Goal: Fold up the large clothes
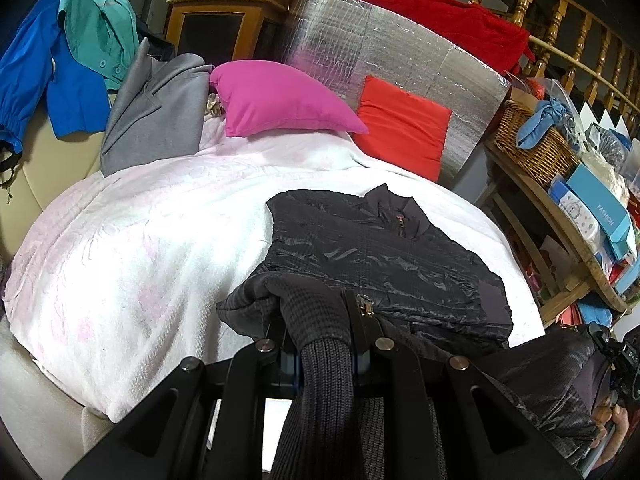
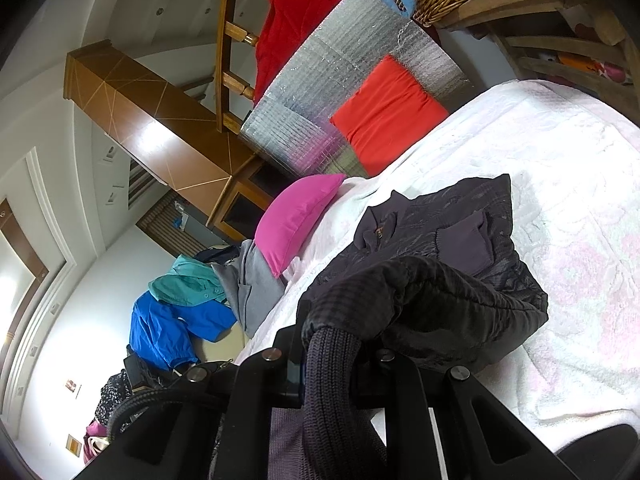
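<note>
A black quilted jacket (image 1: 384, 256) with a zip collar lies on the white and pink bedspread (image 1: 140, 240), collar toward the pillows. My left gripper (image 1: 320, 316) is shut on the jacket's ribbed knit hem beside the lower zip end. In the right wrist view the same black jacket (image 2: 452, 256) lies bunched on the bedspread (image 2: 580, 200), and my right gripper (image 2: 332, 344) is shut on another stretch of its ribbed hem, lifted off the bed. The fingertips of both grippers are buried in the fabric.
A pink pillow (image 1: 280, 100) and a red cushion (image 1: 404, 128) lean at the bed's head against a silver foil panel (image 1: 360, 36). Grey, teal and blue garments (image 1: 152, 108) lie at the left. A wooden shelf with a wicker basket (image 1: 532, 140) stands right of the bed.
</note>
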`<state>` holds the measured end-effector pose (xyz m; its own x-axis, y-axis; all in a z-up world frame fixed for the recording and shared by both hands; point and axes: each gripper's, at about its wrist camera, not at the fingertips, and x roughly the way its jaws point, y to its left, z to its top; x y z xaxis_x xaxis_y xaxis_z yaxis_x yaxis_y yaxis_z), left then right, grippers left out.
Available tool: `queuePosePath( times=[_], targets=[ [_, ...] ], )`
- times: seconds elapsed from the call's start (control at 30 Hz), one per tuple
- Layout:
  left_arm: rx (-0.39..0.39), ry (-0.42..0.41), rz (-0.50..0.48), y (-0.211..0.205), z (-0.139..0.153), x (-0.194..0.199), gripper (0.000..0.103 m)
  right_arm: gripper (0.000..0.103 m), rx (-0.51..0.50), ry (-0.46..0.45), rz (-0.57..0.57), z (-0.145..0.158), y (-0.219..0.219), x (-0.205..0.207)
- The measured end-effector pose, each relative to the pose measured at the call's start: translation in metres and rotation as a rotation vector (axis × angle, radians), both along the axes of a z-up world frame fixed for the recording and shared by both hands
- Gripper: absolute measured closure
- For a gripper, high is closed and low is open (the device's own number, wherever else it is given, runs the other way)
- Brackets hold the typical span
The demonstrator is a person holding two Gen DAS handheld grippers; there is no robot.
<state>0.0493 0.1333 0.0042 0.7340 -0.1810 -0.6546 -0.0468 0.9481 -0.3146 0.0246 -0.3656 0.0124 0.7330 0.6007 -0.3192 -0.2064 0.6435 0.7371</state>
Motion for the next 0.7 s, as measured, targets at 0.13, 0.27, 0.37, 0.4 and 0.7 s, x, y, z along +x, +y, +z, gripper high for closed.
queuePosePath(
  times=[0.13, 0.27, 0.37, 0.4, 0.7],
  targets=[
    [0.001, 0.004, 0.005, -0.0005, -0.0008, -0.0003, 0.085, 0.088, -0.006, 0.000, 0.002, -0.0002, 0.0015, 0.0001],
    [0.001, 0.003, 0.005, -0.0008, -0.0008, -0.0006, 0.085, 0.088, -0.012, -0.001, 0.000, 0.0001, 0.0029, -0.0011],
    [0.002, 0.005, 0.007, -0.0014, -0.0016, -0.0005, 0.085, 0.088, -0.019, -0.003, 0.002, 0.0007, 0.0040, -0.0012],
    [0.002, 0.005, 0.007, -0.0012, -0.0011, -0.0006, 0.085, 0.088, -0.021, -0.003, 0.002, 0.0010, 0.0042, -0.0015],
    [0.007, 0.010, 0.011, -0.0008, -0.0051, 0.0011, 0.085, 0.088, -0.026, -0.002, 0.003, 0.0004, 0.0049, 0.0001]
  ],
)
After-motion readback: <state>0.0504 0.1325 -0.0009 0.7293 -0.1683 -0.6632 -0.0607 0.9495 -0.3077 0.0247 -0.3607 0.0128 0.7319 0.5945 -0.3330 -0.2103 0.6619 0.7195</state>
